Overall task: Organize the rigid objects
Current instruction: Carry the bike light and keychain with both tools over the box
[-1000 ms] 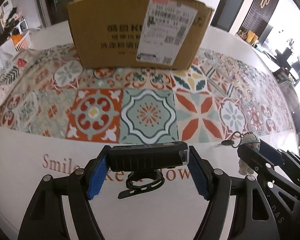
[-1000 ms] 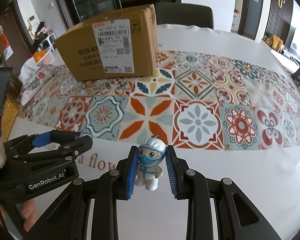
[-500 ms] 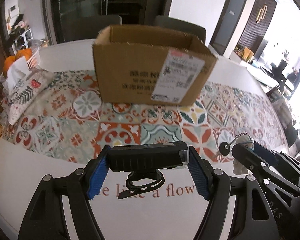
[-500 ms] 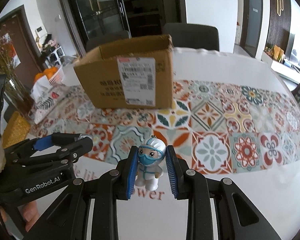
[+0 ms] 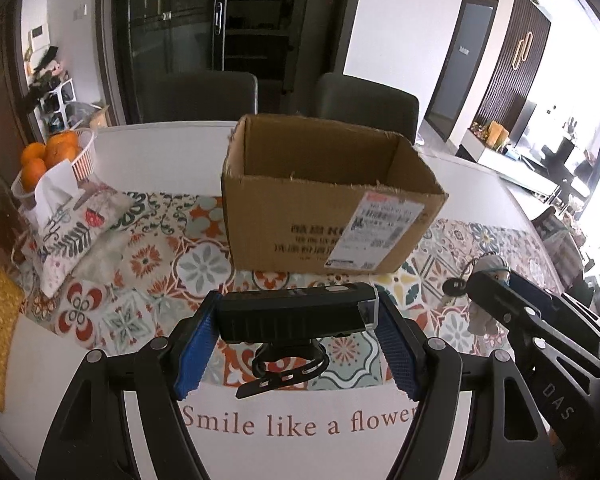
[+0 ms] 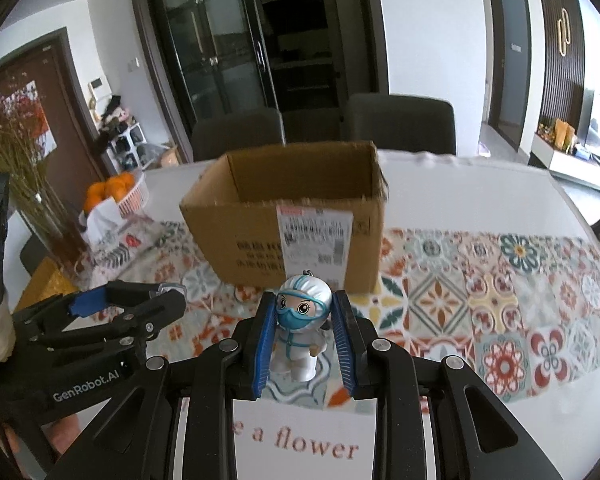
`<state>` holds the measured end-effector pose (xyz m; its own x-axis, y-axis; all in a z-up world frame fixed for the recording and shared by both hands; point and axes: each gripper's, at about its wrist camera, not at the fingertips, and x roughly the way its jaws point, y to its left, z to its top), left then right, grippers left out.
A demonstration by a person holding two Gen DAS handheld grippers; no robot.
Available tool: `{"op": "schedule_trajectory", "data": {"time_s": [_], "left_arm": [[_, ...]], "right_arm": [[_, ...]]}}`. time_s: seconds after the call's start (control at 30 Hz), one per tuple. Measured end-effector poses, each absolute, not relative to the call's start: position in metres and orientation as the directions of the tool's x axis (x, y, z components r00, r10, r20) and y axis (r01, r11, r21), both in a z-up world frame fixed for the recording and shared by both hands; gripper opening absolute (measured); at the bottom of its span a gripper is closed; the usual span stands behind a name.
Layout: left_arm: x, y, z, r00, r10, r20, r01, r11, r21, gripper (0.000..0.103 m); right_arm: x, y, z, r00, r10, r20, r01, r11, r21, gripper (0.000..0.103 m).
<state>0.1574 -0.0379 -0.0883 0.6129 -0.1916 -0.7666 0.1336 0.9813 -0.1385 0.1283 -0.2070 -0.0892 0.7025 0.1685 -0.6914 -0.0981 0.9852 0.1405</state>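
Note:
My left gripper (image 5: pixel 296 332) is shut on a black bike light (image 5: pixel 296 314) with a strap mount hanging below it, held above the table. My right gripper (image 6: pixel 303 338) is shut on a small white figurine keychain (image 6: pixel 300 332) with blue goggles and mask. An open cardboard box (image 5: pixel 324 196) with a shipping label stands on the patterned runner ahead of both grippers; it also shows in the right wrist view (image 6: pixel 292 216). Its inside looks empty as far as I can see. The right gripper shows at the right of the left wrist view (image 5: pixel 512 308), the left gripper at the left of the right wrist view (image 6: pixel 112 312).
A white table (image 5: pixel 160 148) carries a tiled-pattern runner (image 5: pixel 148 264). A basket of oranges (image 5: pixel 56 156) and a fabric tissue pouch (image 5: pixel 64 224) sit at the left. Two dark chairs (image 5: pixel 364 100) stand behind the table. Dried flowers in a vase (image 6: pixel 28 184) stand far left.
Both grippers have risen and tilted up with their objects. The box now appears lower and farther, and its open top has come into view.

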Motion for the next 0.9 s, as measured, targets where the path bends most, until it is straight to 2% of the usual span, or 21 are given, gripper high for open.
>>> {"op": "schedule_trajectory", "data": {"time_s": [0.6,0.9], "left_arm": [[0.21,-0.037,-0.033,0.703,-0.182,-0.688,0.166,0.982,-0.09,0.074],[0.244,-0.036,-0.018,0.708,-0.175,-0.684,0.158,0.983,-0.088,0.074]], "right_arm": [[0.177,-0.201,-0.039,0.784,0.186,-0.592,-0.127,0.982,0.141,0.029],[0.212,-0.199,-0.022,0.798,0.197,-0.57,-0.143,0.98,0.139,0.029]]}}
